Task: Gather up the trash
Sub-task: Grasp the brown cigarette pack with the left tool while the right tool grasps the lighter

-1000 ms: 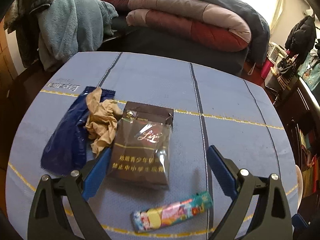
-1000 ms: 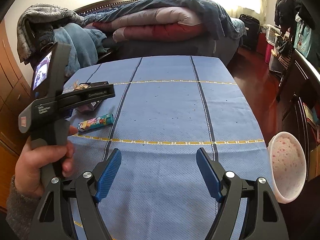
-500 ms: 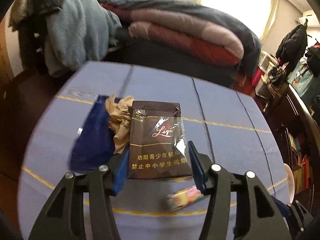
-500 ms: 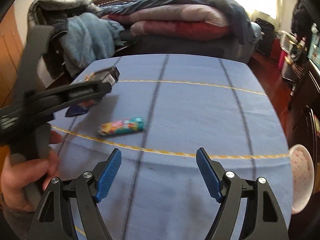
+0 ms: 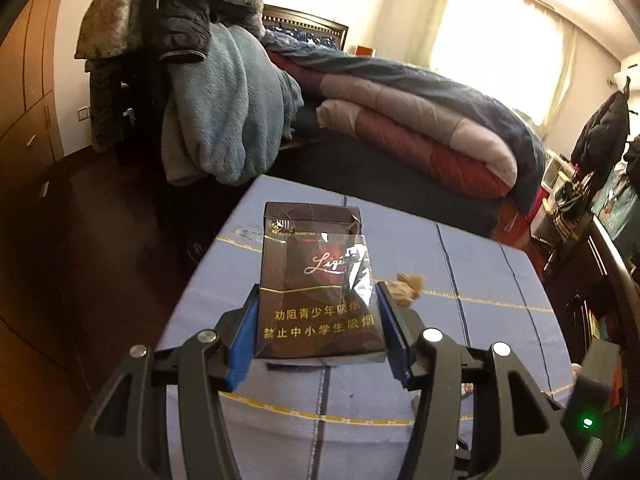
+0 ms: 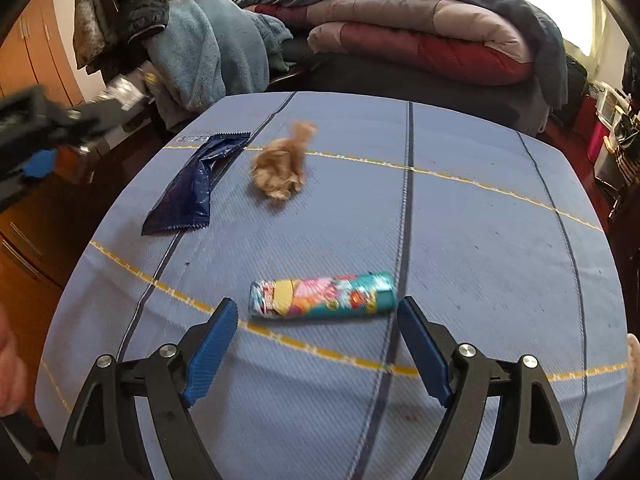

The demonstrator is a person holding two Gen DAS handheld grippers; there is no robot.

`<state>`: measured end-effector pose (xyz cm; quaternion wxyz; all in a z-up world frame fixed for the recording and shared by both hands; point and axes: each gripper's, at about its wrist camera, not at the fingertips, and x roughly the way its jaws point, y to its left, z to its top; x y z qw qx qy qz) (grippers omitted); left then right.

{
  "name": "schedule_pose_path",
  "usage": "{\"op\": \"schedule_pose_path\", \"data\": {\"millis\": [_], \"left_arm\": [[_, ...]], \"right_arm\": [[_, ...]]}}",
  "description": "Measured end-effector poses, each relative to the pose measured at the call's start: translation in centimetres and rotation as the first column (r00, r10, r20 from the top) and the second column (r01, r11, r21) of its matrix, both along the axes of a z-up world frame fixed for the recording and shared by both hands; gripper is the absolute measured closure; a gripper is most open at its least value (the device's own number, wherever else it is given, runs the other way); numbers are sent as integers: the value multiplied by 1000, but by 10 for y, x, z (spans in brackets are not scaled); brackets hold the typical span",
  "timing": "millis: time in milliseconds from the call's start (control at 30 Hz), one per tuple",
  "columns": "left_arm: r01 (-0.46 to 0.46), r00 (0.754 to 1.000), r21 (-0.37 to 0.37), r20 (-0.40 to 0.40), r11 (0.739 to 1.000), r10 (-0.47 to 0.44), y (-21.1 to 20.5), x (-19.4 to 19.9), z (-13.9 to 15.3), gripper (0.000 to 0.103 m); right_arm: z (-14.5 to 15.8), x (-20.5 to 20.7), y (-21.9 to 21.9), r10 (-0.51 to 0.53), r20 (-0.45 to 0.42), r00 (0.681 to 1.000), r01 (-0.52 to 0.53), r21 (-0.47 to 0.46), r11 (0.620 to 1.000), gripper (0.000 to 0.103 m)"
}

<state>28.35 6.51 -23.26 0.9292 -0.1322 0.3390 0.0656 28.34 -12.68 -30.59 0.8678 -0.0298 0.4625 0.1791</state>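
Observation:
My left gripper is shut on a dark brown cigarette pack and holds it up above the blue table. In the right wrist view the left gripper is a blur off the table's left edge. My right gripper is open and empty, its fingers either side of a colourful candy wrapper lying on the cloth, close above it. A crumpled brown paper and a dark blue wrapper lie farther back on the left. The brown paper also shows in the left wrist view.
A bed with folded quilts stands behind the table. A chair piled with blue blanket and clothes is at the back left. Wooden cabinets line the left wall. A pale bowl's rim shows at the right edge.
My left gripper has shut on the cigarette pack, lifted it and swung left off the table. My right gripper has moved forward to the colourful wrapper.

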Motion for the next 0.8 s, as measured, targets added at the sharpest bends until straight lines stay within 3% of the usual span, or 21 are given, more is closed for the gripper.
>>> {"op": "schedule_pose_path", "data": {"millis": [300, 333, 367, 433, 600, 667, 800], "left_arm": [[5, 1000, -10, 21, 1000, -5, 5, -6, 9, 49], [7, 1000, -12, 25, 1000, -7, 5, -7, 10, 49], [12, 1000, -14, 28, 1000, -12, 4, -8, 11, 49], [24, 999, -19, 33, 1000, -23, 1, -9, 12, 49], [66, 998, -15, -1, 998, -66, -7, -13, 7, 44], [77, 996, 0, -43, 997, -77, -11, -19, -3, 34], [81, 987, 46, -144, 996, -73, -22, -32, -31, 22]], "right_arm": [[-5, 5, 5, 3, 12, 1000, -3, -17, 1000, 24], [-5, 4, 5, 4, 12, 1000, -4, -14, 1000, 37], [-3, 1, 5, 9, 24, 1000, -8, -37, 999, 62], [-2, -1, 5, 8, 30, 1000, -6, -69, 998, 73], [0, -8, -5, -2, 19, 1000, 3, -53, 999, 72], [2, -11, -9, -2, 17, 1000, 2, -38, 999, 59], [9, -19, -20, -24, 38, 999, 24, -10, 1000, 50]]}}
